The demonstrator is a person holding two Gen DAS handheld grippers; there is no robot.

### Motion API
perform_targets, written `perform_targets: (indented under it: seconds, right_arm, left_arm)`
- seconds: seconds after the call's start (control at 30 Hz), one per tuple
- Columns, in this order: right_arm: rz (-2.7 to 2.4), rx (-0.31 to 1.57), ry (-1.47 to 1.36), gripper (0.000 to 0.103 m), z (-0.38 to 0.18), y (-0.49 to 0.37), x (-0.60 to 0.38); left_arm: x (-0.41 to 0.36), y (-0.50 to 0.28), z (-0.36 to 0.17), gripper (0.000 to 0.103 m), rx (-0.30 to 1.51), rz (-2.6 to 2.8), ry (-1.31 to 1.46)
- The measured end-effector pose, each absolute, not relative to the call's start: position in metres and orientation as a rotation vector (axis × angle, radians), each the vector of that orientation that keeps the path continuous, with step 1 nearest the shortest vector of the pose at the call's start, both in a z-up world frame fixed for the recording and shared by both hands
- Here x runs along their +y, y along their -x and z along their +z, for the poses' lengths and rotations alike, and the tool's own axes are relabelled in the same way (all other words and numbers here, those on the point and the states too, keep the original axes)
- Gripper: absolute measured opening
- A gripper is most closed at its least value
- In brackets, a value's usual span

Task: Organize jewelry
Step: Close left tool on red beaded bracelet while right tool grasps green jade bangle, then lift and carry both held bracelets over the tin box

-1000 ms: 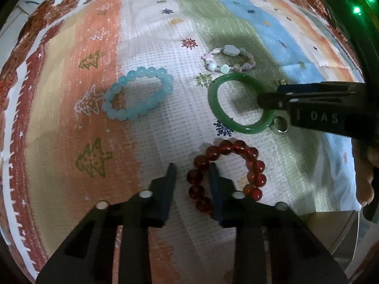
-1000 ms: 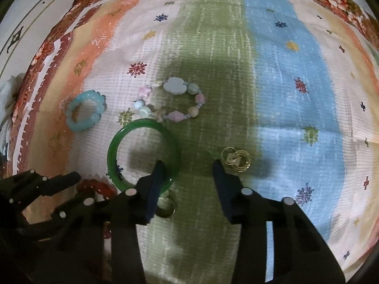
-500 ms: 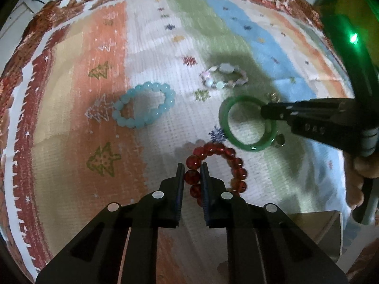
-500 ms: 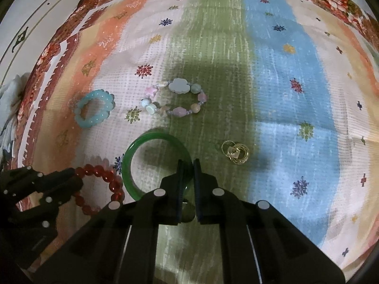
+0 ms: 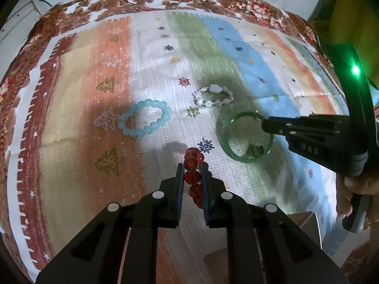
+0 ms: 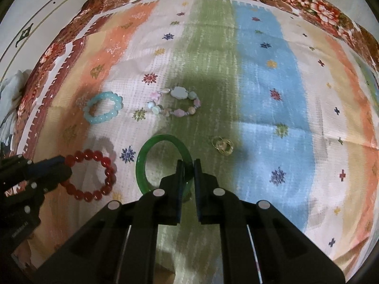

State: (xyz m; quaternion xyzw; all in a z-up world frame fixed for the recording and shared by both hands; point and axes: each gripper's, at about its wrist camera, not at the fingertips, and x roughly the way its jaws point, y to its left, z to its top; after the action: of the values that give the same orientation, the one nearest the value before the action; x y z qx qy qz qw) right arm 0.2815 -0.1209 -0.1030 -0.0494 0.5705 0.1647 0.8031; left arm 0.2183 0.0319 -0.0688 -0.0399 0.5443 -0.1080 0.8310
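Observation:
My left gripper (image 5: 192, 166) is shut on the red bead bracelet (image 5: 193, 176) and holds it lifted above the cloth; from the right wrist view the bracelet (image 6: 99, 177) hangs as a ring from that gripper (image 6: 62, 160). My right gripper (image 6: 188, 165) is shut on the rim of the green bangle (image 6: 142, 165), also lifted; in the left wrist view the bangle (image 5: 228, 148) hangs from it (image 5: 263, 125). A light blue bead bracelet (image 5: 144, 118), a pastel charm bracelet (image 5: 213, 95) and gold rings (image 6: 222, 145) lie on the cloth.
The striped tablecloth (image 5: 248, 54) has a red floral border (image 5: 236, 2). A small ring (image 5: 255, 150) shows through the bangle. A box corner (image 5: 308, 227) sits at the lower right. White floor (image 6: 35, 23) lies beyond the cloth edge.
Both grippers closed, the left on the red bracelet, the right on the green bangle, and both have lifted their pieces off the cloth.

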Motion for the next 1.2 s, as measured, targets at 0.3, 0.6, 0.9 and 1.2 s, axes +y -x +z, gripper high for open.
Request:
perform_targets:
  seconds: [0.3,0.6,0.9,1.2]
  right_arm:
    - [0.34,1.174,0.074,0.01,-0.079,-0.265,-0.137]
    - [0.355,1.13,0.074,0.01,-0.058,-0.249,-0.142]
    - [0.373,1.105,0.068,0.01,-0.047,-0.232,-0.149]
    - [0.413,1.055,0.056,0.011,-0.026,-0.209,-0.152]
  left_arm:
    - [0.034,-0.21,-0.054,0.013,1.122,-0.214,0.117]
    - [0.037,-0.199,-0.041,0.013,1.089,-0.216,0.131]
    - [0.034,-0.188,-0.027,0.013,1.057,-0.225,0.131]
    - [0.025,-0.168,-0.004,0.013,0.998,-0.263,0.128]
